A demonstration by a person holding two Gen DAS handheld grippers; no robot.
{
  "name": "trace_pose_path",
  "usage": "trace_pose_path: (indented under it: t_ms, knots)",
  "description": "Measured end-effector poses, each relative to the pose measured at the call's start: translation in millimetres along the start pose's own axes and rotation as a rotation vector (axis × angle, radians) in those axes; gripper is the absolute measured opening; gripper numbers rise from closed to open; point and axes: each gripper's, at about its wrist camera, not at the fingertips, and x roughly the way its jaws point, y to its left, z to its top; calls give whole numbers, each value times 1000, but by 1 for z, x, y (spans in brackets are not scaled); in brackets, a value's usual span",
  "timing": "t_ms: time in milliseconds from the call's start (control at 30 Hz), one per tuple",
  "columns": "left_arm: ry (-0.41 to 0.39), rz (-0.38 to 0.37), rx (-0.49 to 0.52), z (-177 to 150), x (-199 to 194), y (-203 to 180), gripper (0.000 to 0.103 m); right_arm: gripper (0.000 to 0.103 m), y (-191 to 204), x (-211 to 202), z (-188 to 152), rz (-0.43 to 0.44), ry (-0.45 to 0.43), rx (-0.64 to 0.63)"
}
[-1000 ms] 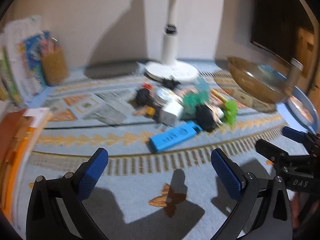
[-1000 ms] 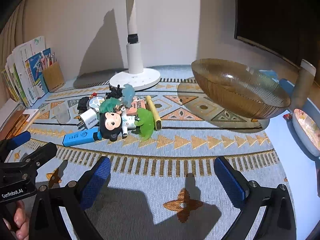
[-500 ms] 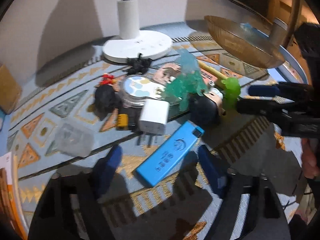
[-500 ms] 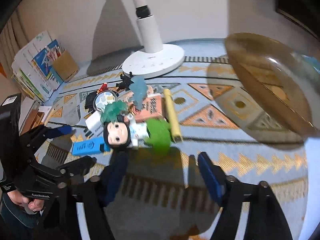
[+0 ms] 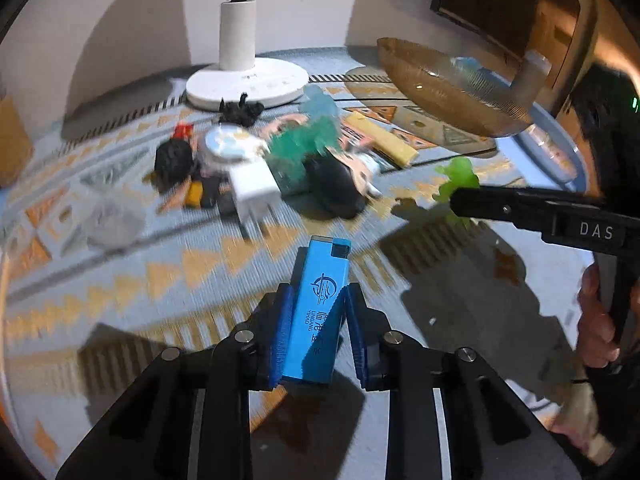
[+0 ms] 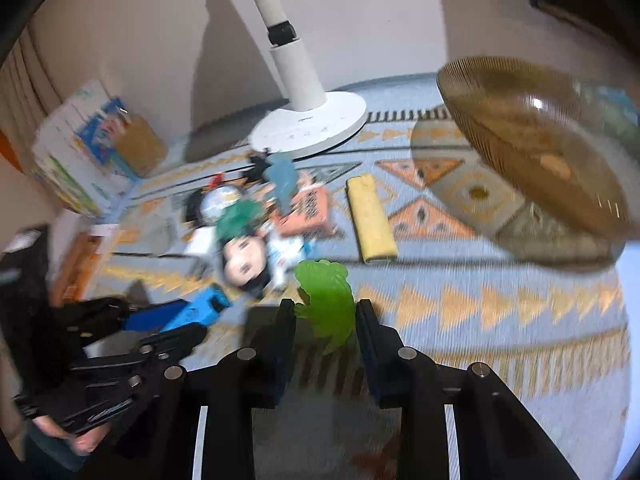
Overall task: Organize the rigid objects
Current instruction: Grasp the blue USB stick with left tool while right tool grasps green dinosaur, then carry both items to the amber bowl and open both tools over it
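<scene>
Two pieces are being lifted out of the clutter at once, and nothing looks sorted yet. The left hand-held gripper (image 5: 314, 322) has just been closing and now pinches the blue lighter (image 5: 317, 311) across its narrow sides, the lighter's cap end pointing toward the pile. The right hand-held gripper (image 6: 325, 322) has likewise just been closing; its jaws stand snug against the translucent green figurine (image 6: 328, 300), which sits at the near edge of the pile on the patterned tabletop (image 6: 500, 320).

Most of the job remains, as I judge it: the amber ribbed bowl (image 6: 532, 148) shows no object inside, while the white charger plug (image 5: 255, 189), the black-haired doll (image 6: 244, 264), the yellow lighter (image 6: 370, 220), the teal figurine (image 5: 306, 148) and other small bits lie heaped near the white fan base (image 6: 312, 128).

Open tabletop lies between the pile and the bowl, giving the right side a clear path. The two tools work close together, so crossing paths is the risk. The bowl's rim tilts toward the pile.
</scene>
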Motion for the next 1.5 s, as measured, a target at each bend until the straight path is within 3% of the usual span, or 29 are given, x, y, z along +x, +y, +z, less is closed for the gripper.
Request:
trace_pose_path:
  t_ms: [100, 233, 333, 433, 500, 567, 633, 700, 733, 833, 933, 1000, 1233, 1333, 1400, 1433, 1467, 1500]
  knots:
    - [4, -17, -12, -15, -6, -8, 24, 30, -10, -11, -21, 13, 42, 26]
    - [-8, 17, 4, -22, -7, -19, 25, 30, -5, -18, -38, -89, 41, -71]
    - [-5, -4, -12, -20, -6, -21, 40, 32, -2, -20, -41, -106, 30, -104]
    - [-14, 29, -2, -22, -5, -26, 40, 63, -4, -18, -43, -139, 26, -110]
    - [-24, 63, 17, -24, -5, -32, 39, 63, -9, -20, -45, -115, 16, -106]
    - [-30, 110, 24, -24, -4, -36, 28, 63, -13, -18, -43, -101, 8, -77]
    - [-31, 117, 15, -24, -4, -35, 24, 63, -17, -17, -39, -94, -6, -49]
    - [-34, 104, 2, -24, -4, -34, 23, 49, -19, -18, -37, -104, -21, -32]
    - [-35, 102, 0, -25, -5, -36, 23, 36, -21, -16, -37, -122, -12, -27]
    - [-39, 87, -15, -26, -6, -41, 23, 26, -29, -21, -39, -98, -26, 10]
    - [-79, 54, -39, -19, -17, -48, 23, 25, -36, -32, -42, -79, -49, 25]
    - [-115, 36, -41, -8, -28, -56, 23, 17, -39, -47, -41, -60, -78, 29]
    - [-243, -90, 2, 78, -52, -99, 23, 14, -70, -124, -1, -79, -244, 58]
    - [-266, -93, 28, 104, -49, -113, 23, 14, -83, -141, 14, -96, -271, 63]
    - [-268, -105, 36, 108, -47, -118, 23, 18, -89, -136, 15, -35, -212, 74]
    - [-269, -112, 36, 108, -46, -119, 23, 33, -92, -123, 8, 2, -150, 81]
    - [-266, -115, 39, 107, -42, -119, 23, 58, -94, -112, 2, 5, -112, 87]
    - [-263, -112, 38, 104, -40, -119, 23, 64, -93, -99, -7, -9, -85, 85]
